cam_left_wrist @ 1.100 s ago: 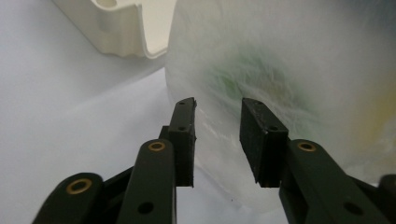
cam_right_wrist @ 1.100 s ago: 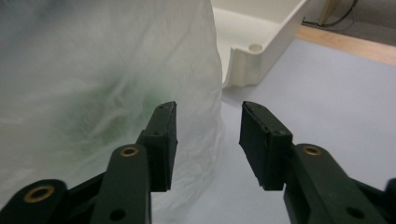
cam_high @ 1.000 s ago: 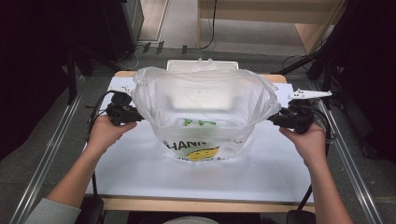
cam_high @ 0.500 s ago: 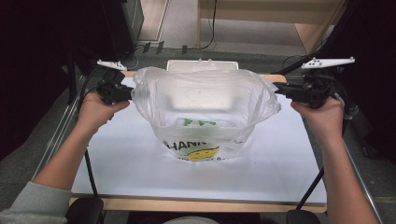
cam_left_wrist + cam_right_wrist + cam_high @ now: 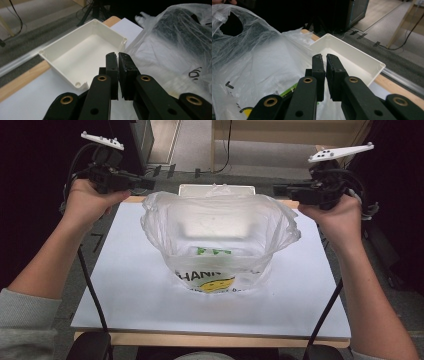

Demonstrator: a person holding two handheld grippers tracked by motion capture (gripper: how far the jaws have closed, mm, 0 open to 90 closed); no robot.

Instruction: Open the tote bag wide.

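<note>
Overhead light falls bright on the white table (image 5: 125, 285); surroundings v. dark; plastic bag (image 5: 220, 227) glares softly, blurring its print; high view soft overall; gripper views sharp near jaws, background slightly unfocused.

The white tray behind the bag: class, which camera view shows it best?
The left gripper view: the white tray shows whole and open. The right gripper view catches one corner; the high view shows its rim behind the plastic bag.
</note>
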